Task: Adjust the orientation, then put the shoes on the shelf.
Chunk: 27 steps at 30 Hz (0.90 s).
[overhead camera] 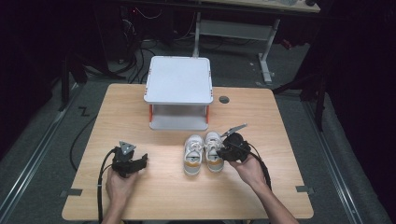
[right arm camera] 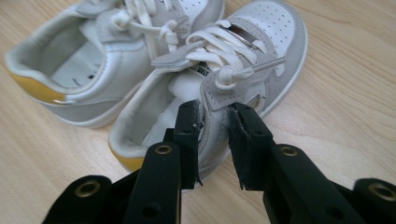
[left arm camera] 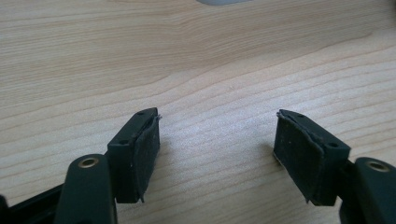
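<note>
We see a pair of small white and grey leather sneakers with yellow heel tabs standing side by side near the middle of the light wooden worktop (overhead camera: 140, 196), toes pointing away from us toward a white two-tier stand with orange posts (overhead camera: 179, 91) at the far edge.

The right gripper (right arm camera: 215, 122) sits against the right-hand sneaker (right arm camera: 219, 79), at its outer side in the high view. In the right gripper view its jaws straddle the shoe's side wall next to the laces: one jaw reaches inside the opening, the other stands outside. A narrow gap shows between the outer pad and the leather, so the jaws stand a little apart around the wall rather than clamped on it. The left-hand sneaker (right arm camera: 79, 60) lies just beside the first, touching or nearly touching it along the inner sides.

The left gripper (left arm camera: 217, 140) rests low over bare wood at the near left of the worktop, well apart from the shoes. Its jaws are spread wide with nothing but wood grain between them.

In the high view, each forearm comes in from the near edge, and a black cable (overhead camera: 99, 186) trails from the left gripper back toward us.
</note>
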Motion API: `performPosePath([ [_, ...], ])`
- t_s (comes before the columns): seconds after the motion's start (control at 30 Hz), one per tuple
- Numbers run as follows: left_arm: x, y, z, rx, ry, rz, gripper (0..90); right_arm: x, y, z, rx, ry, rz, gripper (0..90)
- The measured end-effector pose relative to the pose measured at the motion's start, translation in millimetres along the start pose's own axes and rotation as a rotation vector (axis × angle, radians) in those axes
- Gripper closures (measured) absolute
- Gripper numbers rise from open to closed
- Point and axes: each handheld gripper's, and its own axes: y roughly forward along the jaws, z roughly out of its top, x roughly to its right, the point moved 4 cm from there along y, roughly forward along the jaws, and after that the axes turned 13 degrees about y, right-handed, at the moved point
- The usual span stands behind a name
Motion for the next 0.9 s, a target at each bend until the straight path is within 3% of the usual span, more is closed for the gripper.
performPosePath([
  [0.13,0.1,0.0,0.0,0.000,0.000,0.000,31.3,1.6,0.7,-1.5,-0.004,0.023,0.032,70.4],
  [0.23,0.1,0.0,0.0,0.000,0.000,0.000,31.3,7.9,4.1,-8.4,-0.011,0.057,0.091,67.0],
  [0.3,0.1,0.0,0.0,0.000,0.000,0.000,31.3,9.6,4.7,-10.6,0.000,0.054,0.097,66.4],
  [0.37,0.4,0.1,0.1,0.002,-0.004,0.001,31.4,13.1,4.2,-14.1,0.033,0.085,0.126,60.6],
  [0.47,0.2,-0.1,-0.1,0.000,-0.002,0.002,31.7,18.6,1.9,-17.2,0.092,0.089,0.132,51.7],
  [0.5,0.2,-0.1,-0.1,0.000,-0.002,0.002,31.7,23.8,-2.5,-19.9,0.147,0.103,0.147,49.1],
  [0.57,0.2,-0.2,-0.1,-0.001,-0.002,0.003,31.7,26.0,-4.9,-21.4,0.167,0.107,0.153,48.7],
  [0.6,0.2,-0.1,-0.1,0.000,-0.003,0.003,31.7,28.8,-8.2,-23.8,0.197,0.116,0.165,48.7],
  [0.63,0.3,-0.1,0.0,0.000,-0.003,0.003,31.6,36.0,-15.5,-31.1,0.266,0.124,0.170,48.6],
  [0.67,0.5,0.0,0.1,0.001,-0.006,0.005,31.6,36.0,-15.5,-31.1,0.266,0.124,0.170,48.6],
  [0.7,0.9,-0.2,0.0,0.001,-0.008,0.007,31.6,39.3,-16.8,-34.2,0.288,0.125,0.159,48.6],
  [0.77,1.5,-0.7,-0.3,0.000,-0.012,0.010,31.5,51.5,-17.0,-43.7,0.319,0.136,0.093,48.5],
  [0.8,1.4,-1.0,-0.5,-0.004,-0.010,0.010,31.6,62.2,-14.6,-50.1,0.324,0.150,0.040,48.5],
  [0.9,2.1,-1.0,-0.3,-0.004,-0.016,0.015,31.4,89.6,-6.2,-65.6,0.312,0.215,-0.056,48.1],
])
